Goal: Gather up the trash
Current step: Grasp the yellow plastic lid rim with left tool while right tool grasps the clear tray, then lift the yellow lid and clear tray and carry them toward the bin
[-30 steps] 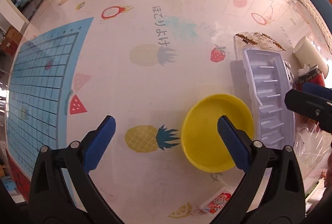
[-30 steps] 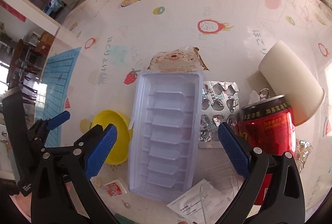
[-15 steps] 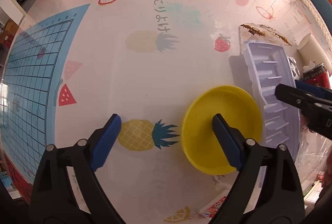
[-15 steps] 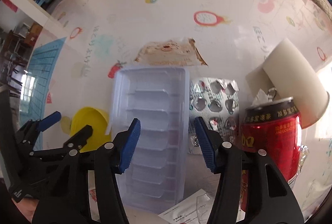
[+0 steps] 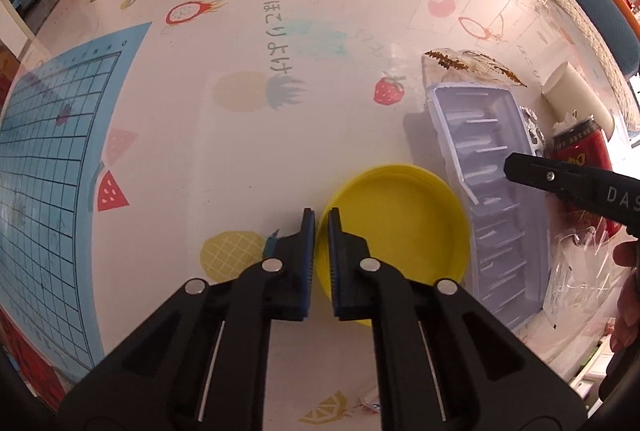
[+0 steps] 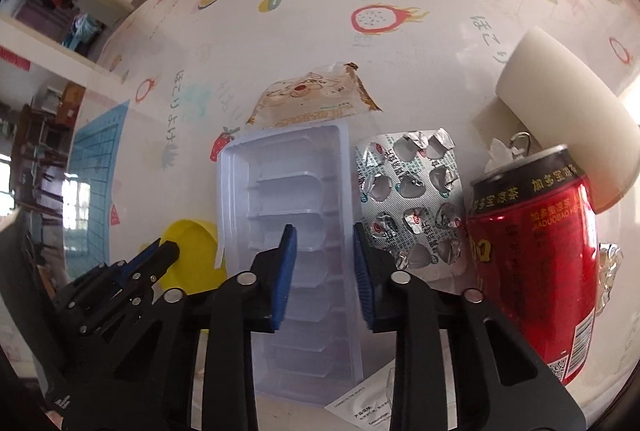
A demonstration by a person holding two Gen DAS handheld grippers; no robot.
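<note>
My left gripper (image 5: 322, 217) has its fingers (image 5: 309, 231) nearly together on the near-left rim of the yellow lid (image 5: 394, 223): one pad outside the wall, the other just inside. I judge the rim is pinched between them, though a thin gap shows at the pad tips, so I can't swear the grip is firm. The lid lies open side up on the bench (image 5: 240, 135), straight ahead of that gripper and to its right.

My right gripper (image 6: 325, 235) is over the clear tray (image 6: 288, 191), fingers partly apart, straddling the tray's right half. The left pad sits over the tray's compartments and the right pad over its right edge, next to the blister pack (image 6: 408, 191). I can't tell whether either pad touches the plastic. The tray's long axis runs straight away from me, in line with the fingers, so closing would squeeze across its short width at the right wall.

What the next move turns on: lid and tray lie side by side, touching or nearly so, with the lid just left of the tray. The left gripper is on the lid and the right is nearer the tray, pack and can (image 6: 532, 255). Lifting the lid should, I think, go up and left to avoid dragging the tray.
</note>
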